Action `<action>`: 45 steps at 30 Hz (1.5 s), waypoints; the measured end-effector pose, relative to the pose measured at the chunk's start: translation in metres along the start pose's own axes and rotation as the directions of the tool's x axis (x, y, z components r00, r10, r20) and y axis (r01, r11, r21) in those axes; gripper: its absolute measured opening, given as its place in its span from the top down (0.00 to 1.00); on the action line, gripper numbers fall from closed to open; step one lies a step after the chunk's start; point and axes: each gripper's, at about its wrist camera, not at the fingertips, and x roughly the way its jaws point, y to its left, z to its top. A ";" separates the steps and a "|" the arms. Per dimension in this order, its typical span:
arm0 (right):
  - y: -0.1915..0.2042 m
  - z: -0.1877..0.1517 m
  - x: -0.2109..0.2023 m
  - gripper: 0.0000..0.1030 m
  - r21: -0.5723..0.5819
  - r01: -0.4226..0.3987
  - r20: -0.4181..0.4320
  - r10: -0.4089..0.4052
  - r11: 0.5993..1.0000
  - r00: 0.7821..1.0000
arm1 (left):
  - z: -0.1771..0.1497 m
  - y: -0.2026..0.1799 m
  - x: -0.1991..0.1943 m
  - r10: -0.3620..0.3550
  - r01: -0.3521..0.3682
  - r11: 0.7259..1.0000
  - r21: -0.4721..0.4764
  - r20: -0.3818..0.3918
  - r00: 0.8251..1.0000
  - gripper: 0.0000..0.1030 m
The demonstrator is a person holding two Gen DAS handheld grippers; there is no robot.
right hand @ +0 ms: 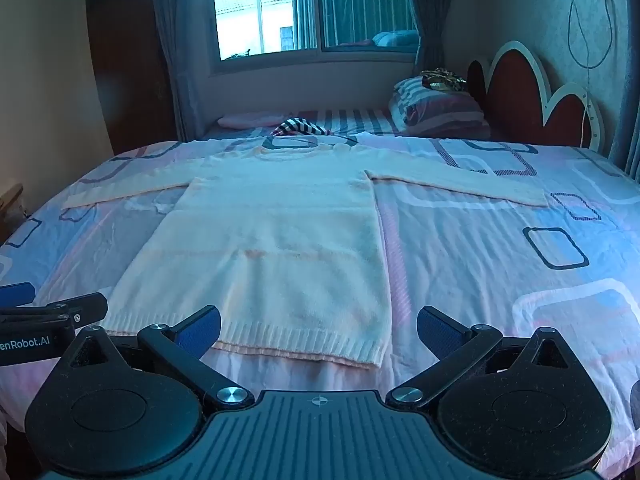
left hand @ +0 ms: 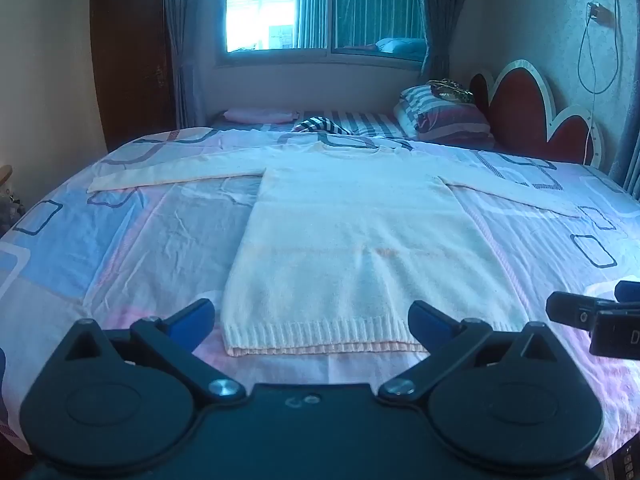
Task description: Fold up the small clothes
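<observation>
Pale cream knitted sweater [right hand: 264, 236] spread flat ahead of the right gripper [right hand: 319, 330]

Its blue-padded jaws stand wide apart, holding nothing; the ribbed hem lies just beyond and between them, nearer the left jaw. Both sleeves stretch outward on the pastel patterned bedsheet [right hand: 500, 248]. The black left gripper [right hand: 48, 312] shows beside the left jaw.

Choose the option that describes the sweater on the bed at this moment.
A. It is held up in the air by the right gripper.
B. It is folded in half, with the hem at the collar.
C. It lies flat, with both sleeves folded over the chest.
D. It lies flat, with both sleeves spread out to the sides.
D: the sweater lies flat on the bed sheet, each sleeve stretched sideways; the left gripper and the right gripper are open and hold nothing.
</observation>
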 end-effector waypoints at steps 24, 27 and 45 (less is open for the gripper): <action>-0.001 0.003 0.003 0.00 -0.009 -0.018 -0.019 0.018 1.000 1.000 | 0.001 0.004 -0.003 0.023 -0.023 1.000 -0.011 -0.010 1.000 0.01; -0.002 0.002 0.002 0.00 -0.010 -0.023 -0.021 0.023 1.000 1.000 | 0.001 0.003 -0.004 0.028 -0.028 1.000 -0.007 -0.010 1.000 0.01; 0.002 0.000 0.000 0.00 -0.008 -0.020 -0.018 0.020 1.000 1.000 | -0.001 0.004 -0.004 0.027 -0.027 1.000 -0.007 -0.011 1.000 0.01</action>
